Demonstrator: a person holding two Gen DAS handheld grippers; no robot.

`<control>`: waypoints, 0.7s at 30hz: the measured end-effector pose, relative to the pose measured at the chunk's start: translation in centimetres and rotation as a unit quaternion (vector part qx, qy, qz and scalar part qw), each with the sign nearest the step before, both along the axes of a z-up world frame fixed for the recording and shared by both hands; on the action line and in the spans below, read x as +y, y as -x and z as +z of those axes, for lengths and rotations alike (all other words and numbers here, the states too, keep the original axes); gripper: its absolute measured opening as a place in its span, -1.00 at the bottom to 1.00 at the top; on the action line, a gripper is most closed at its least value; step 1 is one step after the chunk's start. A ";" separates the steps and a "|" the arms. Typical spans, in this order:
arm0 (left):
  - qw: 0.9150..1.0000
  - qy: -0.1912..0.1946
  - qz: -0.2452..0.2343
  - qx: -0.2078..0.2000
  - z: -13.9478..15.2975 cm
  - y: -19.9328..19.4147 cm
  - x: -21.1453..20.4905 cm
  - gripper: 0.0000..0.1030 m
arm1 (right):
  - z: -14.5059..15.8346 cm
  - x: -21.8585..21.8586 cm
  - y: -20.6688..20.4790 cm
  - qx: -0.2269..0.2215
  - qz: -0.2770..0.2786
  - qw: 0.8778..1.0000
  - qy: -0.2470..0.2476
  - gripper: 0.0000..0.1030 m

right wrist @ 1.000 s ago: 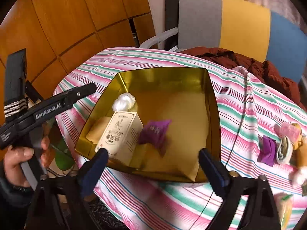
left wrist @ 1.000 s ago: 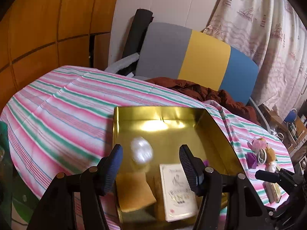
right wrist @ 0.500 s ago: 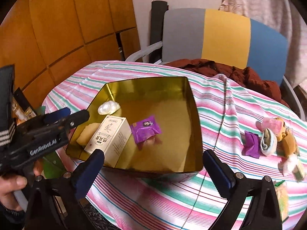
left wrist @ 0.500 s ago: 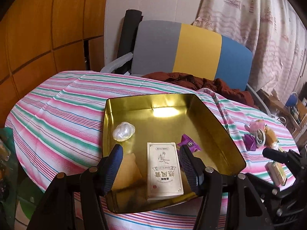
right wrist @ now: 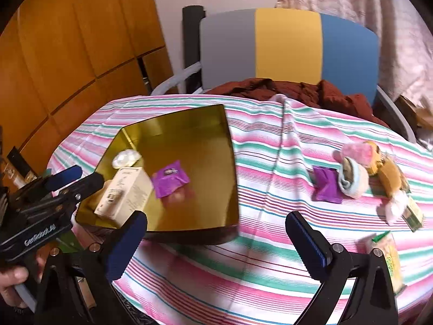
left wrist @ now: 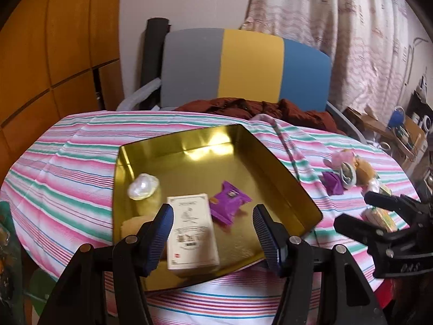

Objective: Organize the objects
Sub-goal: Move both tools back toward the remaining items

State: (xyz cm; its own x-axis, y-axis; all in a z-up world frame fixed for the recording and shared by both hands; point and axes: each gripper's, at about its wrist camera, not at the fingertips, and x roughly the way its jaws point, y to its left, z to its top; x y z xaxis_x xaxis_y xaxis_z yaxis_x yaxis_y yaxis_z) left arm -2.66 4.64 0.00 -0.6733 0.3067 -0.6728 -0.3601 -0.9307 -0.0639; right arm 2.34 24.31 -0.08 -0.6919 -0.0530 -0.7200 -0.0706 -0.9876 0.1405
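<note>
1. Chair (left wrist: 247, 65) behind the bench, its backrest split into grey, yellow and blue panels.
2. Rust-brown jacket (right wrist: 311, 92) crumpled on the chair seat, right at the bench's far edge.
3. Striped tablecloth (right wrist: 259, 162) in pink, green and white covers the whole bench.
4. Orange wood-panel wall (left wrist: 54, 54) off to the left.
5. Pale patterned curtain (left wrist: 351, 32) hanging on the right.
6. Black roll (right wrist: 192, 46) standing upright just left of the chair.
7. Cardboard boxes and clutter (left wrist: 400, 130) past the curtain, too blurry to sort out.
</note>
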 end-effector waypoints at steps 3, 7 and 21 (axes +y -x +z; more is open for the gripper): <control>1.000 0.006 -0.017 0.001 -0.1 -0.5 1.1 0.20 | -0.2 1.3 -0.3 -0.003 -0.016 1.000 0.002 0.99; 0.999 0.009 -0.040 -0.005 -0.3 -0.8 2.3 0.20 | -0.6 3.8 -0.9 -0.005 -0.046 0.999 0.015 0.99; 0.990 0.005 -0.140 -0.011 0.0 -2.3 7.8 0.20 | 2.0 18.7 -3.5 0.029 -0.230 0.972 0.024 0.99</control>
